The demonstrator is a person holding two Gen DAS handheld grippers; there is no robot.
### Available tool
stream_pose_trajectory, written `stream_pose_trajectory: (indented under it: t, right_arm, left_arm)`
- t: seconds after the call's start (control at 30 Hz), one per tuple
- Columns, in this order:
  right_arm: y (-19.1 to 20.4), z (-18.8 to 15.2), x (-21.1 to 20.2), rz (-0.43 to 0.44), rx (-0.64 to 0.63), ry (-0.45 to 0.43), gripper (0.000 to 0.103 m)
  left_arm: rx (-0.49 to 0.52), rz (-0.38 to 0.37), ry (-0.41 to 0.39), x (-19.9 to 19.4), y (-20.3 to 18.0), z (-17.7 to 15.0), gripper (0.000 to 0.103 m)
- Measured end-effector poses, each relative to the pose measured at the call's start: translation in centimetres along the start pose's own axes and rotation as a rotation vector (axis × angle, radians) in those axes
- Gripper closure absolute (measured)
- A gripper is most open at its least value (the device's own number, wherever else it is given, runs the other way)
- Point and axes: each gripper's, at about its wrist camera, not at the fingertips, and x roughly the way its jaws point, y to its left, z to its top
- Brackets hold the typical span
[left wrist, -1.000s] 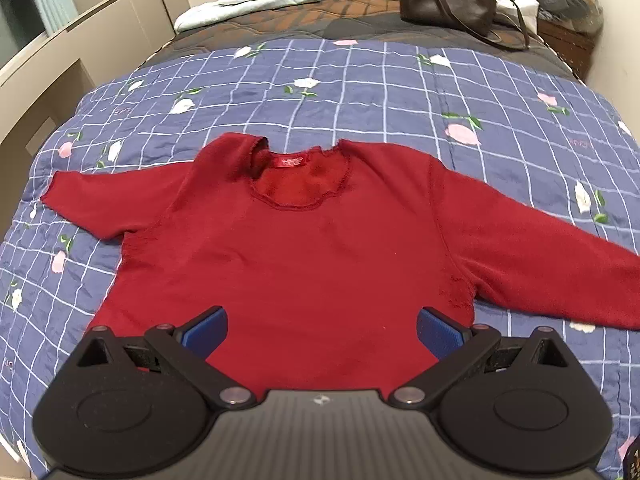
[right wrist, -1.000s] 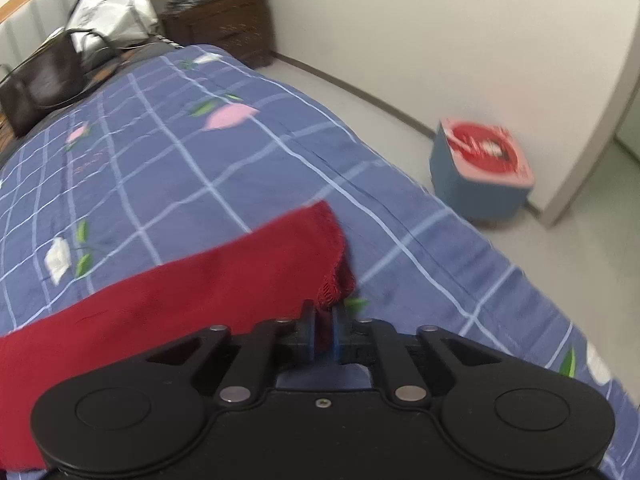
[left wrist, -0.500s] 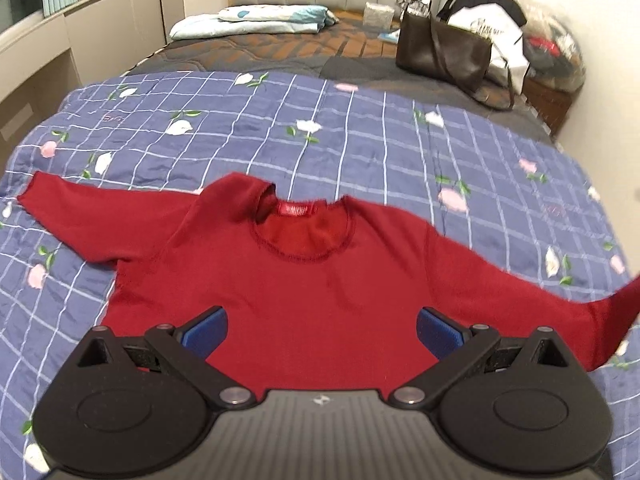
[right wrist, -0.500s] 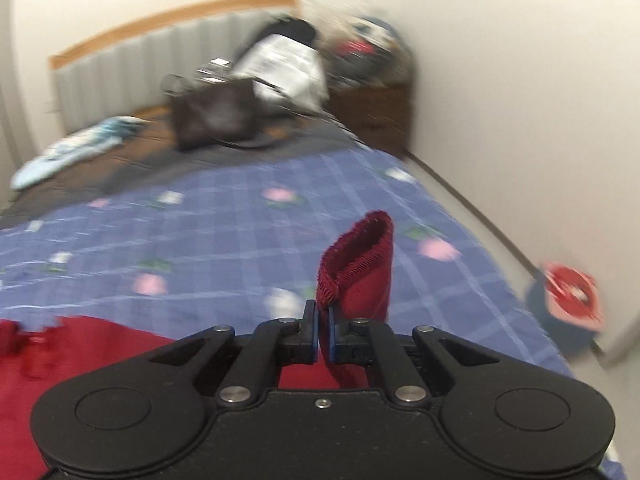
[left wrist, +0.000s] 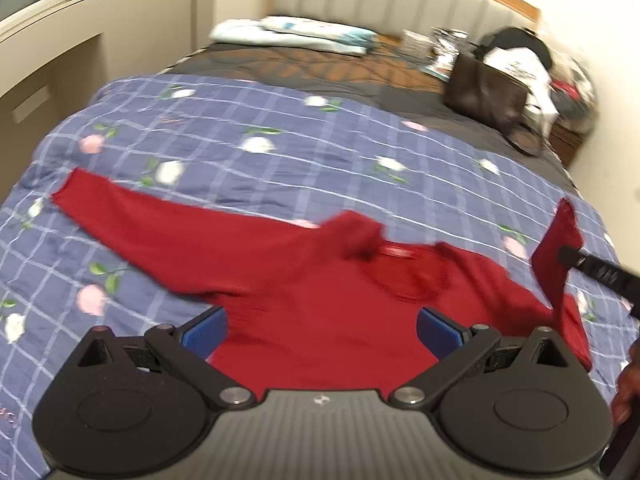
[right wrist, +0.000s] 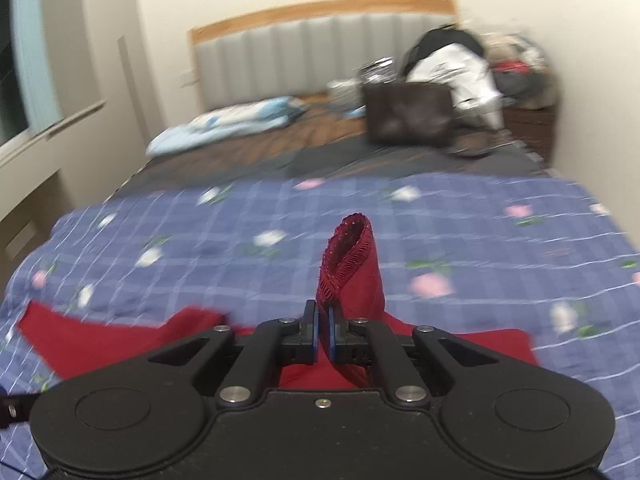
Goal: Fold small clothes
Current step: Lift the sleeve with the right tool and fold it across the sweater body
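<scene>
Right, my right gripper [right wrist: 323, 330] has its jaws pinched tight on the cuff of the red sweater [left wrist: 320, 304], and that sleeve cuff [right wrist: 350, 264] stands up just above my blue pads in the centre of the right wrist view, its ribbed opening facing the camera. In the left wrist view the same cuff shows at the right edge of the frame, lifted off the bedding with a black finger clamped across it. My left gripper [left wrist: 322, 332] hangs with its jaws spread wide, nothing between them, the blue pads [left wrist: 204, 334] framing the sweater's lower body at the bottom centre of that view. The sweater lies front-up on the blue checked quilt [left wrist: 280, 160], filling the lower middle of the frame; its collar sits right of centre with a red label inside, and the other sleeve stretches flat toward the left edge. From the right wrist view that flat sleeve appears as a red wedge at the lower left, and more red cloth spreads behind my fingers at the lower right. Up the bed, a dark brown handbag [left wrist: 486, 94] sits in the upper right, with a white and black heap of clothes just behind it. A pale blue folded blanket [left wrist: 296, 34] lies at the upper centre, near the padded grey headboard [right wrist: 288, 56]. Both views are blurred.
</scene>
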Motion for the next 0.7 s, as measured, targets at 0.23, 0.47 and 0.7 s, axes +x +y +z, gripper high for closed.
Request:
stream_pose_trajectory:
  t: [0.23,0.47,0.7]
  right_arm:
    - [9.7,-4.8,4.9,0.070,-0.099,0.112,0.099]
    - [12.5,-9.0,7.9,0.120,-0.147,0.229,0.080]
    - [10.4,-10.1,6.3,0.192,-0.134,0.225,0.032]
  left_arm:
    - [-0.075,0.061,0.008,1.1,8.1,0.2,0.000]
    - [-0.109,0.075,0.032,2.8,11.3,-0.4,0.000]
    - [-0.081,0.030,0.043,4.7,8.9,-0.7,0.000]
